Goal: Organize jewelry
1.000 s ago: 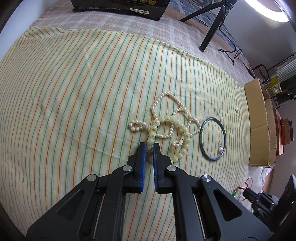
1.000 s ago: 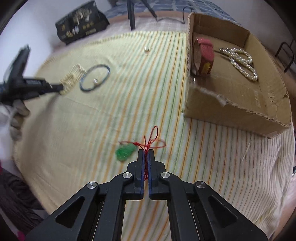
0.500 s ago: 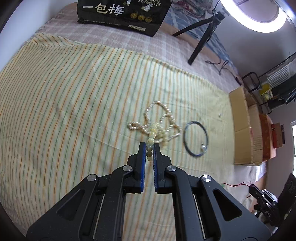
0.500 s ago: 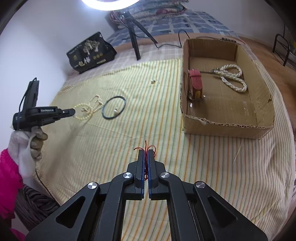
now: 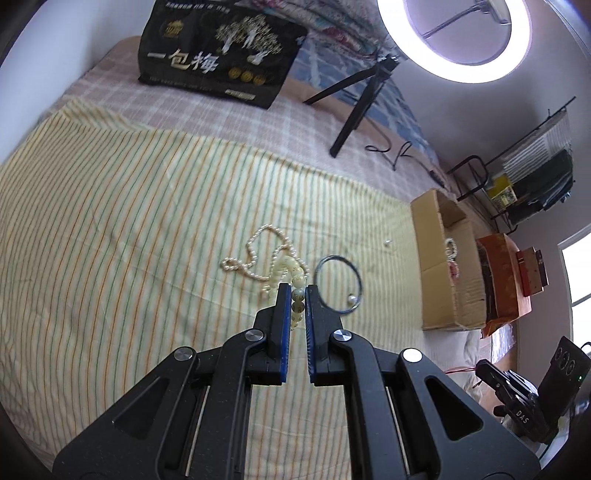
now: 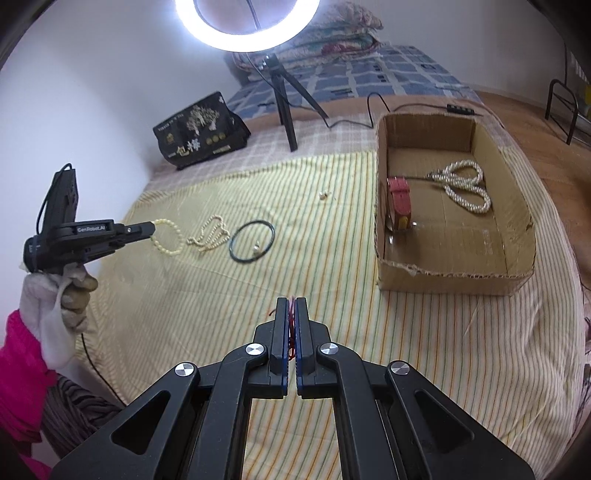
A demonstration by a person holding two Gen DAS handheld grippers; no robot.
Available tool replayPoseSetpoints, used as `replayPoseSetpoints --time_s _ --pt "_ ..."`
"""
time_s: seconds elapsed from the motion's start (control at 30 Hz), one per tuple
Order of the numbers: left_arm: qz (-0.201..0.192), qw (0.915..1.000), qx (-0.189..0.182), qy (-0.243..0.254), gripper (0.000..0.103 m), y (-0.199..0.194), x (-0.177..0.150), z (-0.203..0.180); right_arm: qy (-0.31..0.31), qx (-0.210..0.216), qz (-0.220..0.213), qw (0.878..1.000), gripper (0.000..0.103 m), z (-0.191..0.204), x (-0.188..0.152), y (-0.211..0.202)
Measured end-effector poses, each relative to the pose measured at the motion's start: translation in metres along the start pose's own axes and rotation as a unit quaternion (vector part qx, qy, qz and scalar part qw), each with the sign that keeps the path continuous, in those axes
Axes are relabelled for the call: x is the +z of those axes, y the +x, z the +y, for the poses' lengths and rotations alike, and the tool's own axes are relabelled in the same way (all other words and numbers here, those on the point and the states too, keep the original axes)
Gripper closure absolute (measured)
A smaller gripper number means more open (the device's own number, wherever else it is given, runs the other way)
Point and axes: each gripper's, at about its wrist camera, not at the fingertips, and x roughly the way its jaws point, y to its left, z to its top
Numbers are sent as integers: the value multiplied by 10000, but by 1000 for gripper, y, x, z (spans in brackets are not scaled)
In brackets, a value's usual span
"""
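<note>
Bead bracelet: I see pale yellow-green beads clamped between the fingers of my left gripper; in the right wrist view the strand hangs in a loop from the tips, clear of the cloth.
Red cord: pinched between the fingers of my right gripper, which stand almost together. What hangs below the tips is hidden by the gripper body.
Pearl necklace: lies loose on the cloth, just beyond the left gripper tips.
Dark bangle: flat on the cloth beside the necklace, a small pearl piece inside its ring.
Small earring: alone on the cloth, between the bangle and the box; too small for me to read its form.
Cardboard box: open-topped, at the right of the cloth; holds a white pearl strand and a red watch strap against the left wall.
Surface: striped cloth in yellow, green and orange, spread over a checked bedcover.
Room: ring light on a small tripod, black printed bag by the white wall, folded quilts behind.
Left hand: gloved, with a pink sleeve.
Cut off: the right gripper in the left wrist view, only partly in frame at the lower right.
</note>
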Motion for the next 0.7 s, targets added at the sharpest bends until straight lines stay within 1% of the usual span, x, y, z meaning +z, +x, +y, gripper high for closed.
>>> replayPoseSetpoints --time_s 0.23,0.37,0.47,0.53,0.6,0.63,0.67,0.7 --pt "-79 9993 -148 334 98 -3 -5 -30 -48 -4 -246 9997 103 4 7 -15" --pt "-61 9983 -196 550 98 0 -11 -48 -67 -20 -386 9992 103 5 10 -24" --pt "-40 9973 -199 709 98 4 -16 -61 -140 -67 -414 9990 103 6 11 -28" --pt "-9 9969 -213 763 98 7 -18 -66 -203 -121 -370 9990 103 6 9 -26" --pt "13 9965 -212 804 98 9 -21 -69 -243 -116 -177 9995 103 1 6 -16" --pt "24 9964 -207 822 98 10 -22 -71 -216 -272 -116 9993 103 -3 3 -10" --pt "32 9963 -209 828 98 11 -23 -71 -215 -334 -52 9992 103 -6 1 -6" --pt "33 9963 -210 831 98 11 -23 -71 -281 -347 146 9989 103 -10 -2 3"
